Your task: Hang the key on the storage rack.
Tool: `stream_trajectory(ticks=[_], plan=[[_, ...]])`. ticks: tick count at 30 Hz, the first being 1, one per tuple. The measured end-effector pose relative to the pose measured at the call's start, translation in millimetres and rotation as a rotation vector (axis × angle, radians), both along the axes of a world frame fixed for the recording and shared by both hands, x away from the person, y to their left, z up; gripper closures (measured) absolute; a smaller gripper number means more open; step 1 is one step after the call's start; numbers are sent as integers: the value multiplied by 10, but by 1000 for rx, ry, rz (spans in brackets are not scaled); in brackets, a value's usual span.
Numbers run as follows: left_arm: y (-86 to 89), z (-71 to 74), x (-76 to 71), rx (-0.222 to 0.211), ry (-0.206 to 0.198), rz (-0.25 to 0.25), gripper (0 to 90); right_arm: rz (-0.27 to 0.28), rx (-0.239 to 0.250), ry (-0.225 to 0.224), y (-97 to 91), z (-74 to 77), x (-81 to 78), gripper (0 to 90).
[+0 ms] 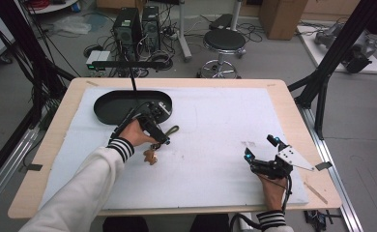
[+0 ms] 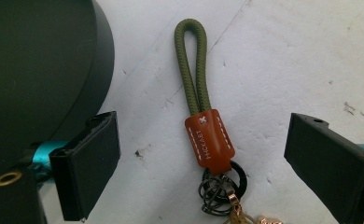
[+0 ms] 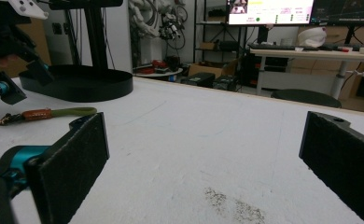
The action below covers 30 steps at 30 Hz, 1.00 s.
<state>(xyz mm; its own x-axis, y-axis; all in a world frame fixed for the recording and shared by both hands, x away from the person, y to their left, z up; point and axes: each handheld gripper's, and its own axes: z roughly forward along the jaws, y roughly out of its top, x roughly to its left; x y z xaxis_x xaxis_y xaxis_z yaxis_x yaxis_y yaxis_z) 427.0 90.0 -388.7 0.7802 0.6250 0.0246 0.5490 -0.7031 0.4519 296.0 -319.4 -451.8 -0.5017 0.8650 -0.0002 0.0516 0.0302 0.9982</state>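
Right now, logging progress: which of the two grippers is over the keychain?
The left gripper, jaws open astride the keychain; the right gripper hovers over bare mat.

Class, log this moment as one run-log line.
left gripper: open, straddling keychain | right gripper: open, idle | black tray: beside keychain

High view is looking down on the whole tabletop (image 1: 283, 101); both gripper views are sitting close, sharing the black tray (image 3: 77, 81) and keychain (image 2: 203, 126).
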Motion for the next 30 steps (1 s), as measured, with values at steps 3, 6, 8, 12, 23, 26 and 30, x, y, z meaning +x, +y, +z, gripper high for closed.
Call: stream_trajectory(ticks=[3,6,8,12,23,26,30], plan=[[-16,-32,11,24,18,9,122,2,6,10,6,0,-7,4],[-28,-57,22,32,40,23,162,1,1,2,-1,0,-1,4],[-34,-72,27,42,43,24,178,1,5,5,-2,0,-2,4],[-46,-94,30,69,49,28,234,0,14,9,-2,0,-4,4],[-65,-143,56,82,109,46,397,0,13,8,-5,-1,-3,4],[-69,-157,62,82,120,55,429,2,14,8,-8,-1,-1,4],[-74,-161,67,83,139,67,488,4,14,9,-8,-1,-1,5]])
